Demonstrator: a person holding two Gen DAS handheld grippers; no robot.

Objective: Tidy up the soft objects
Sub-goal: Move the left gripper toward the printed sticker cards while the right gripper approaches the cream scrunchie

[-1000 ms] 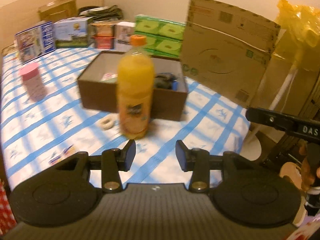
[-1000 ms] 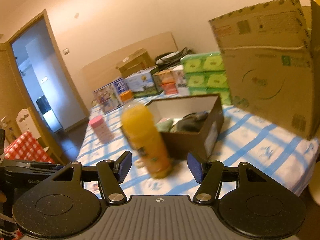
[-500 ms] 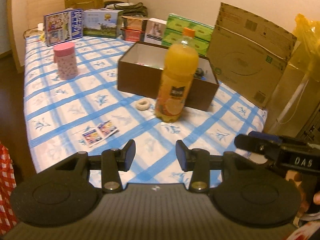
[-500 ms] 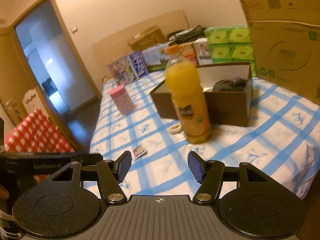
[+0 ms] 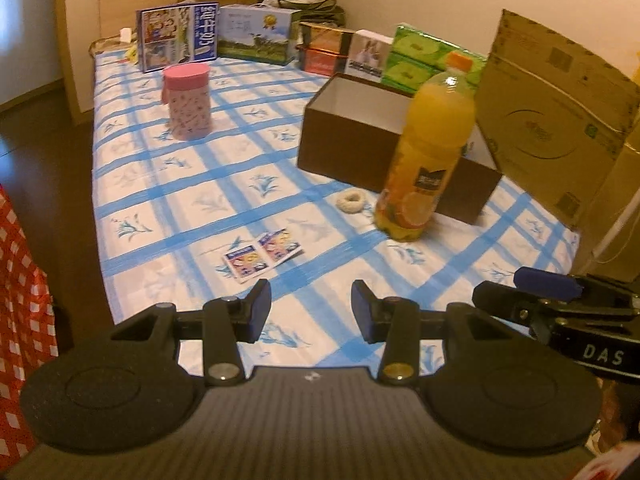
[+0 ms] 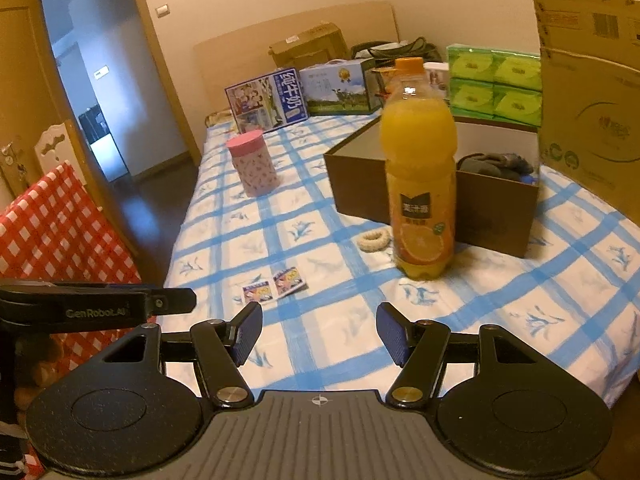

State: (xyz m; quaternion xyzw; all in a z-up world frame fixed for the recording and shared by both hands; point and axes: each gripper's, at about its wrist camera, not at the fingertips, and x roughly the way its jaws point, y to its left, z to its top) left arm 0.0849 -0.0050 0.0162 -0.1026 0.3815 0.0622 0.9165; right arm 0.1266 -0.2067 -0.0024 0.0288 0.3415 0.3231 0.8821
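Two spread, empty grippers, left (image 5: 311, 305) and right (image 6: 319, 333), face a cream fabric scrunchie (image 5: 351, 201): likely light, squashy, best pinched across its ring.

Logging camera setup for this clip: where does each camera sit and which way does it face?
Left wrist: sits on the left claw, looking down along the table at the juice bottle and brown box; right claw shows at right.
Right wrist: sits on the right claw, facing the same table, doorway beyond; left claw shows at left.
Shared: bottle, box, pink canister, scrunchie.
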